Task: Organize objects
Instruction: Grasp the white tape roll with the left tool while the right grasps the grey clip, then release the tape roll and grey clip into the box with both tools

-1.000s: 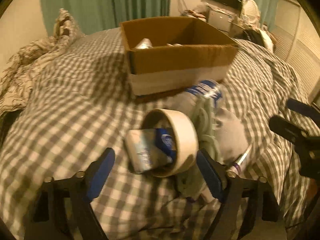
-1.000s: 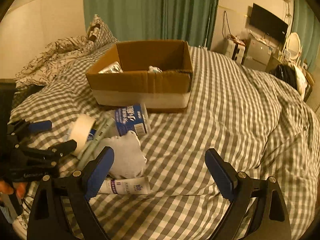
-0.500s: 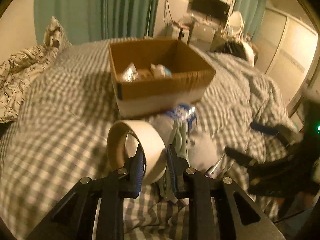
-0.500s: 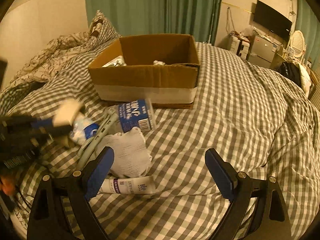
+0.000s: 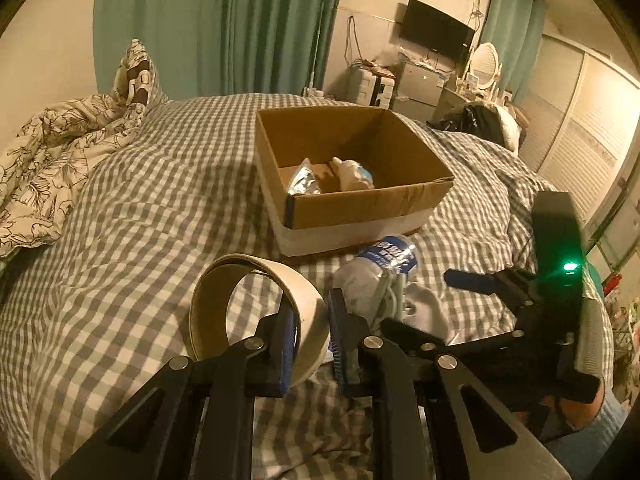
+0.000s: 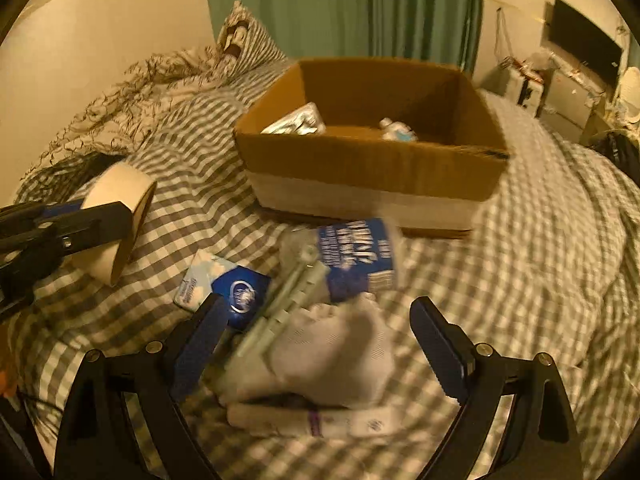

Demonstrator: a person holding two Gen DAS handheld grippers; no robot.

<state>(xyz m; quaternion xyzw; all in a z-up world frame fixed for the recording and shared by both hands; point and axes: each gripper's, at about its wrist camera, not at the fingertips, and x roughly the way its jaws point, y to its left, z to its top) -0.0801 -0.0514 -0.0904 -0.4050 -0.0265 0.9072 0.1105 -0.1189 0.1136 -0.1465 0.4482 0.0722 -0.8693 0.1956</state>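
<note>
Since a second ago our left tongs (image 5: pixel 312 332) have clamped the tape roll's (image 5: pixel 256 300) wall and lifted it off the bed (image 5: pixel 140 208); they are closing yet. Right tongs (image 6: pixel 316 344), spread wide, hover over the white sock (image 6: pixel 332 356). We should carry the roll level over the cardboard box (image 5: pixel 360 200) beyond before releasing.
</note>
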